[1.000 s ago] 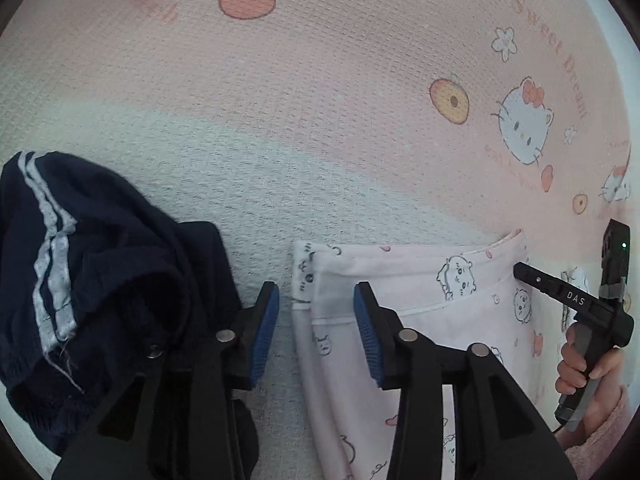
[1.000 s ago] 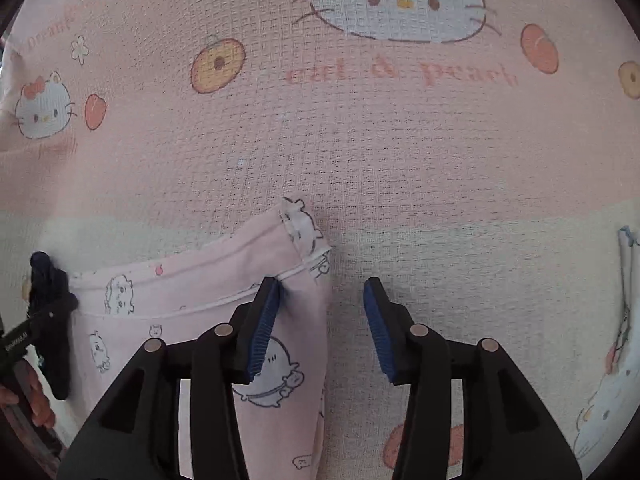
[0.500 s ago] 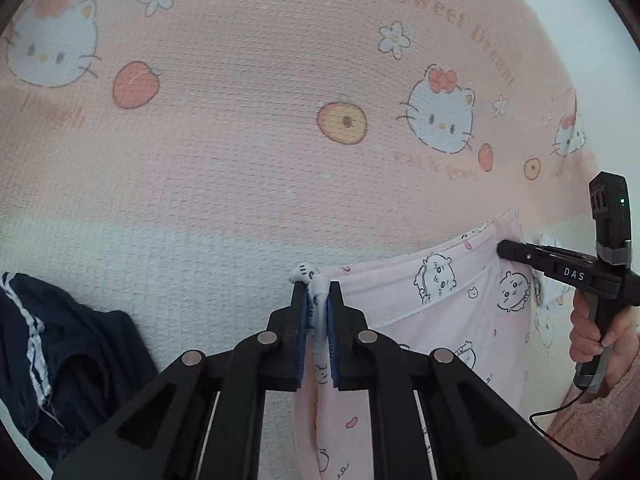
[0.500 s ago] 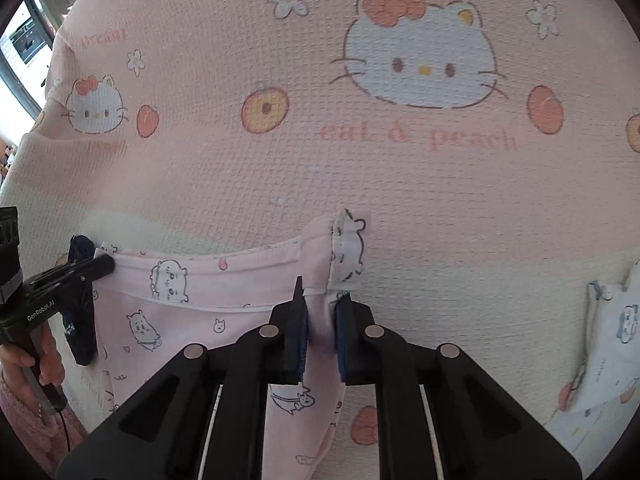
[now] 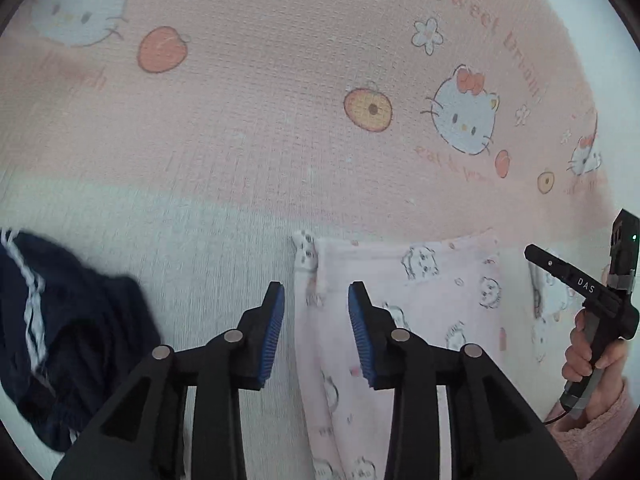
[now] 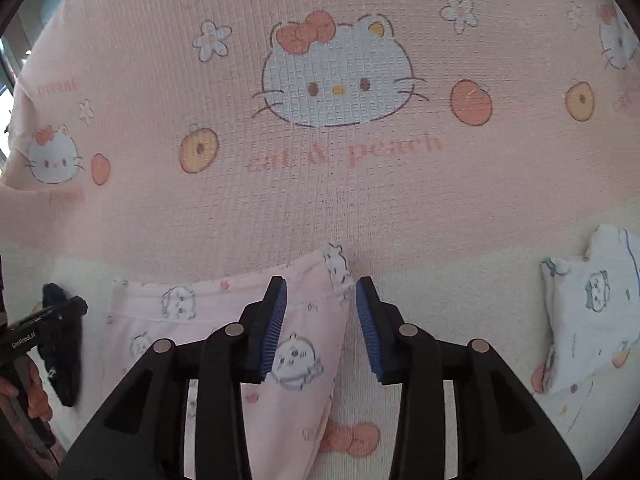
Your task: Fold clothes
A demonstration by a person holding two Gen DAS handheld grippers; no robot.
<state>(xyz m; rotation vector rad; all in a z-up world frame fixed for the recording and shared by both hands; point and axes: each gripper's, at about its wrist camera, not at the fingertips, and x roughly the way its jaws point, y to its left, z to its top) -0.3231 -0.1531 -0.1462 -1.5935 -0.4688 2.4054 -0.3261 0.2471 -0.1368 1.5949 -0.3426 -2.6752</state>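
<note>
A pink garment with small animal prints (image 5: 404,280) lies flat on the bed blanket (image 5: 240,140). My left gripper (image 5: 316,288) hovers over the garment's top left corner. Its jaws are opening, and the blue pads stand apart from the cloth. In the right wrist view the same pink garment (image 6: 192,316) reaches under my right gripper (image 6: 321,282), which hangs above the top right corner. Those jaws are opening too, with the pads clear of the cloth. Each view shows the other gripper at its edge: the right gripper (image 5: 560,268) and the left gripper (image 6: 52,316), both in a person's hand.
A crumpled navy garment with white stripes (image 5: 60,320) lies left of the pink one. A folded white printed garment (image 6: 592,308) rests on the blanket at the right. The pink cartoon-cat blanket (image 6: 320,184) stretches away beyond the garment. A pink fuzzy sleeve (image 5: 596,436) shows at lower right.
Both grippers were open over the top corners, then shut on them half a second ago. Now both have let go and risen; the garment's top edge lies flat.
</note>
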